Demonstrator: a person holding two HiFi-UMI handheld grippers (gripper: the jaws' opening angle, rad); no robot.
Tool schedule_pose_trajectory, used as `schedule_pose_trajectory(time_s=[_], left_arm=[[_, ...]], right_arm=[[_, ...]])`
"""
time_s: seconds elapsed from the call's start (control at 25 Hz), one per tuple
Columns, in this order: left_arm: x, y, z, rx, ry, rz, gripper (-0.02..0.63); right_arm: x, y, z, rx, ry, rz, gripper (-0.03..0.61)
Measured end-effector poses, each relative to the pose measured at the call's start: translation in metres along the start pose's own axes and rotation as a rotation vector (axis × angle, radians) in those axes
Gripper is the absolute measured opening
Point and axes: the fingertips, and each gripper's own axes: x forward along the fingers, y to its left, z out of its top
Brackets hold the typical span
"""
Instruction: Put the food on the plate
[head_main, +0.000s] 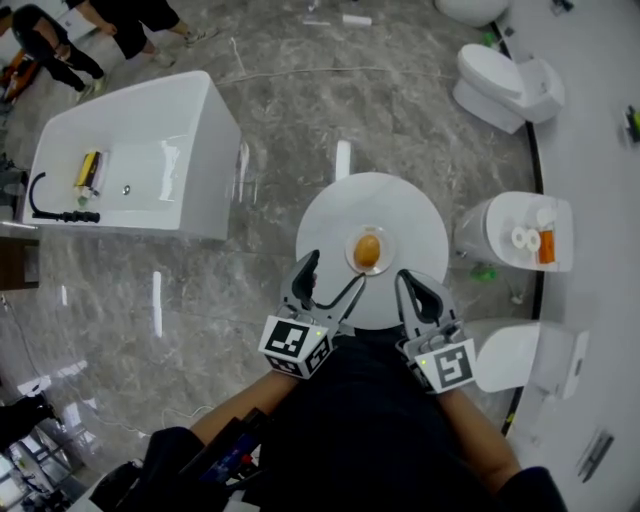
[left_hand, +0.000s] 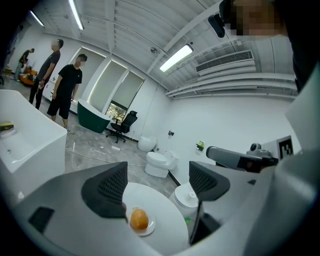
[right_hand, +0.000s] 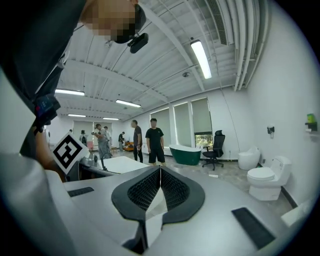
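Food (head_main: 367, 250): one round, golden-orange piece, smooth and slightly glossy, sitting in the middle of a small white plate (head_main: 350, 262) on a round white table (head_main: 410, 215). Hard to tell whether fruit or bun. Already on the plate, so apparently nothing left to carry.

Left gripper (head_main: 332, 275) over the table's near edge, just short of the plate, jaws spread wide with nothing between them. Seen along its own jaws, food and plate low in the gap, towards the left pad. Right gripper (head_main: 410, 287) beside it near the table edge, jaws pressed together along one seam, nothing caught between, aimed out across the room rather than at the table.

Judged by look: light, small enough for one gripper, probably soft or thin-skinned, so easily dented by a hard squeeze. Rounded and smooth, so likely to roll or slip out sideways. Best taken across the widest part, pads on opposite sides at mid-height, gentle pressure only. Plate shallow and light-looking, apt to slide if nudged.
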Motion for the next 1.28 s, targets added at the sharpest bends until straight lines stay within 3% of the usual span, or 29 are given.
schedule_pose_trajectory(time_s=[0.16,0.56,0.68,0.84,1.28], left_arm=[[-0.015,0.004,0.016,0.027,-0.037,0.005,0.373],[-0.028,0.004,0.054,0.076,-0.098,-0.022,0.373],[-0.028,0.001,0.065,0.104,-0.119,-0.038,0.373],[-0.025,-0.007,0.076,0.082,-0.13,-0.068,0.373],[-0.024,-0.008,0.1,0.086,-0.182,-0.092,0.371]], right_arm=[[0.006,0.008,0.016,0.062,-0.043,-0.005,0.008],[0.012,0.02,0.029,0.011,-0.069,-0.065,0.008],[0.014,0.019,0.035,0.045,-0.098,-0.078,0.008],[0.011,0.014,0.044,0.106,-0.114,-0.108,0.008],[0.021,0.014,0.058,0.058,-0.125,-0.127,0.008]])
